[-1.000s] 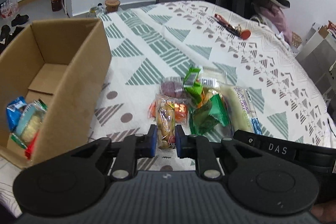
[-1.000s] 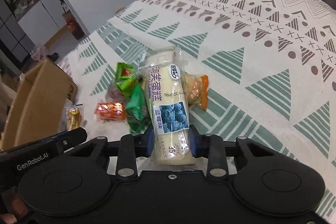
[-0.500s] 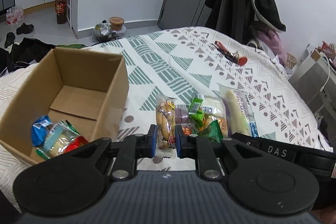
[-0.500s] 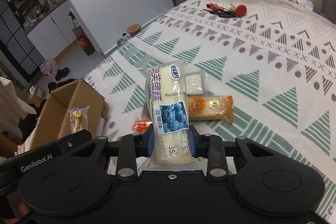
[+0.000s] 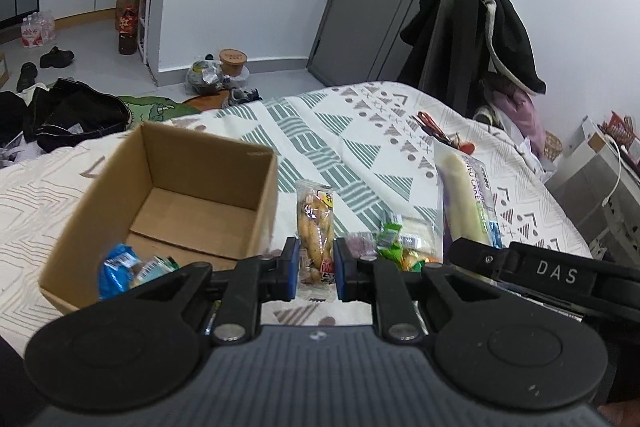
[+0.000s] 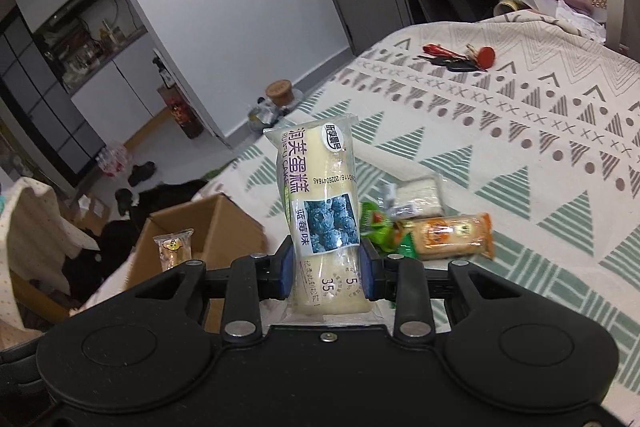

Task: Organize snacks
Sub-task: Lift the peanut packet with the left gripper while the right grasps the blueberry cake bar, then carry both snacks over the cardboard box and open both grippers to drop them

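My left gripper (image 5: 316, 273) is shut on a clear packet of small yellow pastries (image 5: 316, 227), held upright above the bed just right of the open cardboard box (image 5: 172, 163). A blue packet (image 5: 118, 267) and other snacks lie in the box. My right gripper (image 6: 326, 273) is shut on a long blueberry cake packet (image 6: 320, 211), lifted off the bed; this cake packet (image 5: 466, 203) shows to the right in the left wrist view. Green (image 6: 376, 227) and orange (image 6: 452, 237) snack packets remain on the bedspread. The pastry packet (image 6: 174, 253) appears before the box (image 6: 200, 227) in the right wrist view.
The patterned bedspread (image 5: 360, 147) carries a bunch of keys with red tags (image 6: 460, 59) at its far side. Dark clothes (image 5: 72, 115) and shoes lie on the floor beyond the box. A chair draped with a coat (image 5: 480, 35) stands at the bed's far corner.
Both grippers have risen off the bed, each carrying its packet. The left one has drawn closer to the box, which now lies lower in view.
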### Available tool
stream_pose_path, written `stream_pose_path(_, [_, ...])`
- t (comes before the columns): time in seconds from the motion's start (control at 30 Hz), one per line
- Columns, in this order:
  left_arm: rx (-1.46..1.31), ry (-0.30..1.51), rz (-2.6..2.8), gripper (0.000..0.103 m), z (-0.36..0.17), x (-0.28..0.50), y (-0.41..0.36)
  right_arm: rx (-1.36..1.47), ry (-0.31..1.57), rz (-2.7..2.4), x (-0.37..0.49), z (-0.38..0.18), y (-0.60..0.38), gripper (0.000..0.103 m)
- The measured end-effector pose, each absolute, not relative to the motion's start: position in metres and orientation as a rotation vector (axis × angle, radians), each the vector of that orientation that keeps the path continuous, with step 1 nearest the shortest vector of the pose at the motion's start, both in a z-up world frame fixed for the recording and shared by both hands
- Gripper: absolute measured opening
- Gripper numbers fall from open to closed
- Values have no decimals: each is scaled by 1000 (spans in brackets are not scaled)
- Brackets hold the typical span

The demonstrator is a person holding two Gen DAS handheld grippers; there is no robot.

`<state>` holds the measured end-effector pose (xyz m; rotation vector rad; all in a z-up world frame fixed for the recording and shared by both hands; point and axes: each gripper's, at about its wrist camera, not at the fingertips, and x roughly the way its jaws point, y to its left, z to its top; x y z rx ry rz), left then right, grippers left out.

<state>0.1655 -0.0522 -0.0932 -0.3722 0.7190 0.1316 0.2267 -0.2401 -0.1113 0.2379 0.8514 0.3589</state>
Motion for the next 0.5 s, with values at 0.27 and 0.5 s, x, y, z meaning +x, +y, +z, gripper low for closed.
stream_pose_path(0.27, [-396,707,163,17,-85,163,-21,261,812,392,223,-94,-212,31])
stream_pose_path(0.5, [-427,706,201,17,-80,162,9,258,802,441,222,-88,-182,31])
